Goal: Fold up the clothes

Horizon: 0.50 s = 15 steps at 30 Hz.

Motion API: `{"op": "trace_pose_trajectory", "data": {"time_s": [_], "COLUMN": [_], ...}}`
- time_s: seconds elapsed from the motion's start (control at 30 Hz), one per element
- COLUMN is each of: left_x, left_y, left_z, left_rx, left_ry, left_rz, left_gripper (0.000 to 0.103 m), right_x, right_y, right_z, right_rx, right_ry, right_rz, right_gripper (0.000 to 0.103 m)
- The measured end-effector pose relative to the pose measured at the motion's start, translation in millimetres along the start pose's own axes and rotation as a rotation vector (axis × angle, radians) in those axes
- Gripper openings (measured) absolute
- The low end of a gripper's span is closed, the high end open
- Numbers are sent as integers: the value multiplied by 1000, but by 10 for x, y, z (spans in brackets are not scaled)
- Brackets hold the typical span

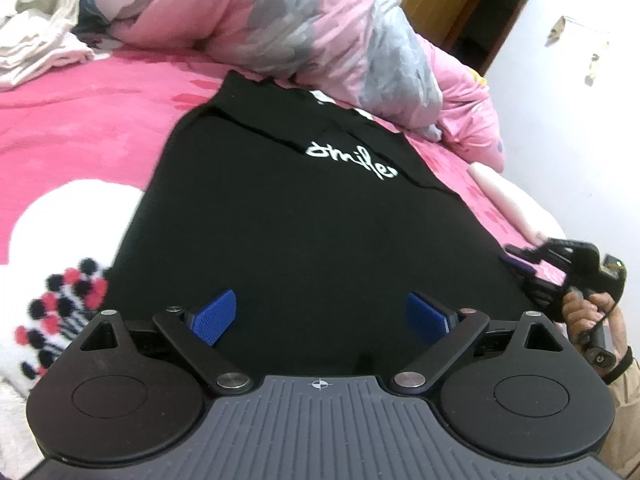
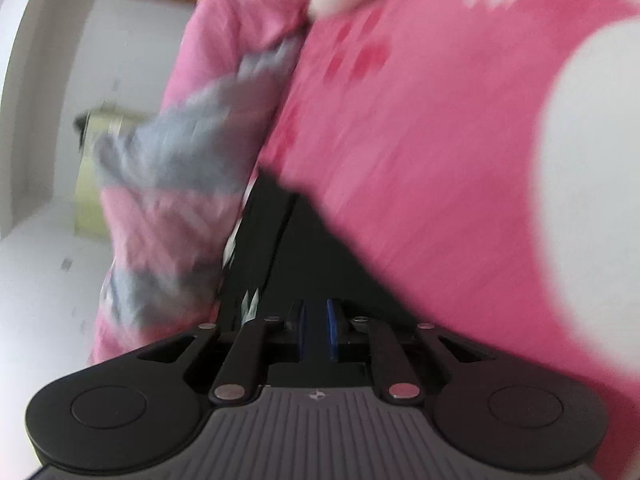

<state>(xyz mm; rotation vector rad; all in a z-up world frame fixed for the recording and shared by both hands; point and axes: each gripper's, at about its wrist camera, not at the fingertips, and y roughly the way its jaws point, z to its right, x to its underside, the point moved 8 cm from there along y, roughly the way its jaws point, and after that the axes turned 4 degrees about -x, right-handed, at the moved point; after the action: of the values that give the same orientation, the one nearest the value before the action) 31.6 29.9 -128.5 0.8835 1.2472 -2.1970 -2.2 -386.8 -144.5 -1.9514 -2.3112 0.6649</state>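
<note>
A black T-shirt (image 1: 304, 220) with white lettering lies flat on the pink bedsheet (image 1: 80, 120), its sides folded in. My left gripper (image 1: 320, 316) hovers over the shirt's near end, open wide, with nothing between its blue pads. My right gripper (image 1: 520, 260) sits at the shirt's right edge, held by a person's hand (image 1: 588, 316). In the blurred right wrist view, the right gripper (image 2: 318, 320) has its blue pads almost together, and the black shirt (image 2: 304, 248) runs straight into the narrow gap between them.
A bunched pink and grey duvet (image 1: 280, 20) lies against the shirt's far end and also fills the left of the right wrist view as the duvet (image 2: 180, 152). A pile of pale clothes (image 1: 36, 40) sits at the far left. A wooden doorway (image 1: 492, 12) stands behind the bed.
</note>
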Motion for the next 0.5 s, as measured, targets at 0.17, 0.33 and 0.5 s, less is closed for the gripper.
{"op": "trace_pose_trajectory", "data": {"time_s": [0.17, 0.33, 0.5], "left_x": [16, 2, 42], "left_y": [-62, -42, -85], "left_z": [-76, -79, -92], "left_rx": [-18, -32, -73], "left_ry": [-8, -22, -32], "left_rz": [17, 17, 15], "left_gripper": [97, 98, 98], "right_x": [-169, 176, 734], "right_y": [-618, -732, -399], "right_z": [93, -196, -558], "right_rx": [76, 5, -103], "right_ry": [-7, -146, -322], "right_rz": [207, 117, -114], "right_gripper": [12, 16, 17]}}
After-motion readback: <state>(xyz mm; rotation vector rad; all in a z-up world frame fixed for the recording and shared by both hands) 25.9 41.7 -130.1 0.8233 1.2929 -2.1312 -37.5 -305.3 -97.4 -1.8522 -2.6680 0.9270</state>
